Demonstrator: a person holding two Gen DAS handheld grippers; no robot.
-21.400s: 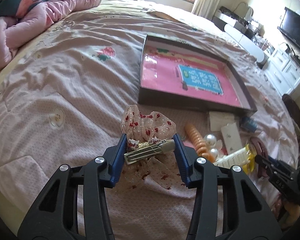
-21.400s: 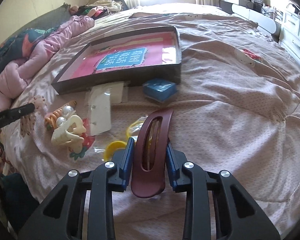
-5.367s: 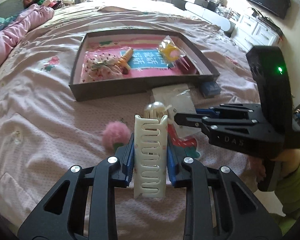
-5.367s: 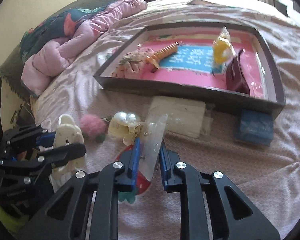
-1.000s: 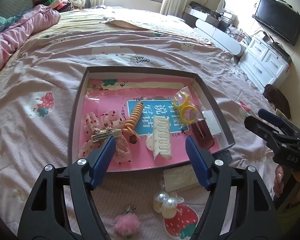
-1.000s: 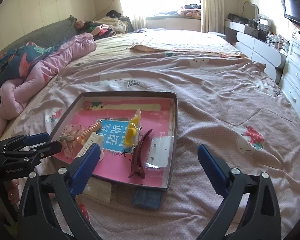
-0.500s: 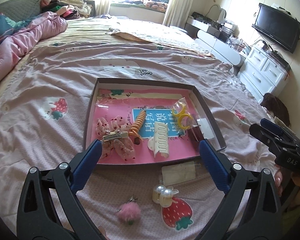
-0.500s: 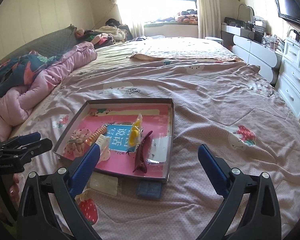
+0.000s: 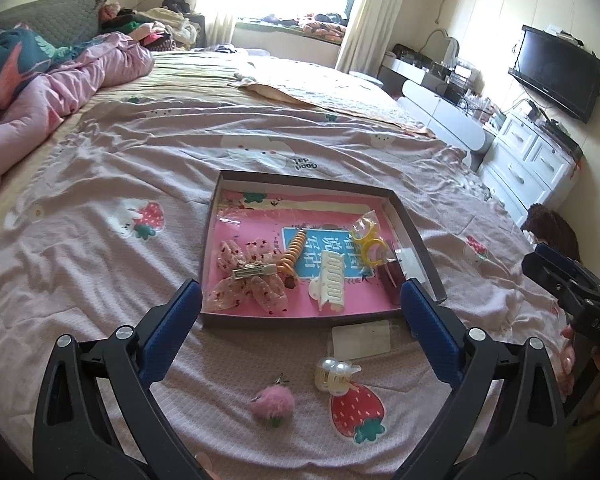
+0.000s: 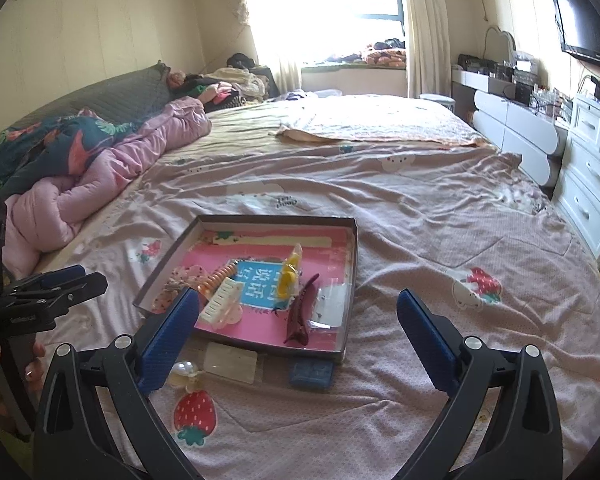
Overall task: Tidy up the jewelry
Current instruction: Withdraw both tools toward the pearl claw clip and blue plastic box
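Pink bedspread [image 9: 100,280], both tools raised clear of the tray [image 9: 210,240]
Left gripper [image 9: 300,312] and right gripper [image 10: 298,312] gape wide, empty; pearl clip [image 9: 334,374] and pompom [image 9: 273,404] lie near, outside the tray: descend squarely over the clip, pinching its body

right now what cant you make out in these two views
- Blue box: in the left wrist view the left tongs' right finger hides it.
- Pompom: missing from the right wrist view, behind the right tongs' left finger.
- Dark red clip: partly cut off by the same left-tongs finger in the left wrist view.
- Print on the tray liner: too small to read in both views.
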